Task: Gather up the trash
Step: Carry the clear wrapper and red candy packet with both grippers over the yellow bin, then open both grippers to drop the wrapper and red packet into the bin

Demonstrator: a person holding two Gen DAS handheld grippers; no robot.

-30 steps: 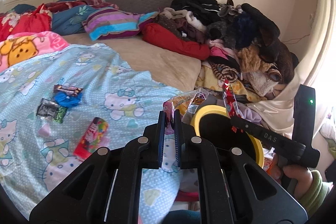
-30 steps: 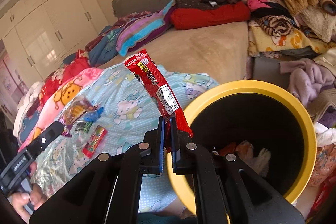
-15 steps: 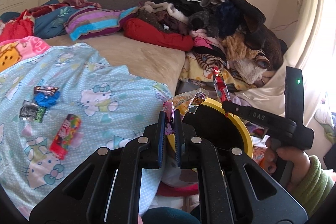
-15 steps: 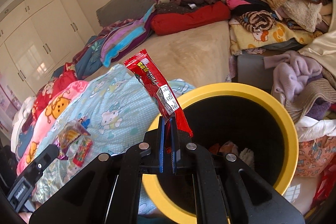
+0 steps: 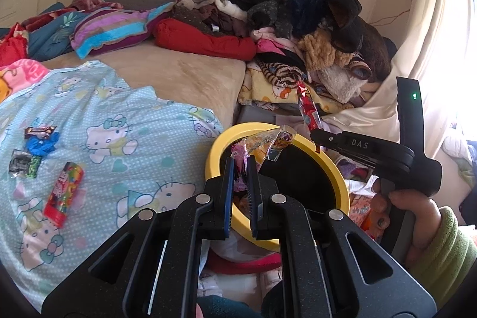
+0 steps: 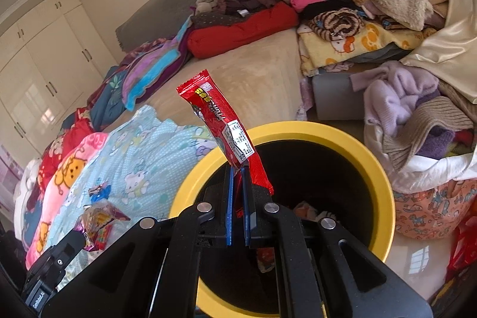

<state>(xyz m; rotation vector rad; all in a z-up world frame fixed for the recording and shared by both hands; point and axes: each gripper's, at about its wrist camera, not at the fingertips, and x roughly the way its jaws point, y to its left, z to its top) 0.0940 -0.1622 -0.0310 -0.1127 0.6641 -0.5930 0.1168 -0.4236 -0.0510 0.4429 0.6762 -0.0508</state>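
A yellow-rimmed black bin (image 5: 337,172) (image 6: 384,184) stands beside the bed. My left gripper (image 5: 241,166) is shut on a crinkled clear and orange candy wrapper (image 5: 265,140), held over the bin's near rim. My right gripper (image 6: 237,172) is shut on a long red snack wrapper (image 6: 220,121) that stands up over the bin's mouth; the same red wrapper (image 5: 308,109) shows in the left wrist view, above the right gripper (image 5: 316,139) held by a hand (image 5: 417,207). Some trash (image 6: 307,209) lies in the bin's bottom.
On the light blue cat-print blanket (image 5: 125,115) lie a red candy tube (image 5: 64,192), a blue wrapper (image 5: 41,143) and small dark wrappers (image 5: 22,166). A heap of clothes (image 5: 298,20) fills the bed's far right. Laundry (image 6: 417,121) lies beside the bin.
Both grippers have shifted right toward the bin with their wrappers. The bin now lies under them, and the blanket's trash has slid left in the left wrist view.
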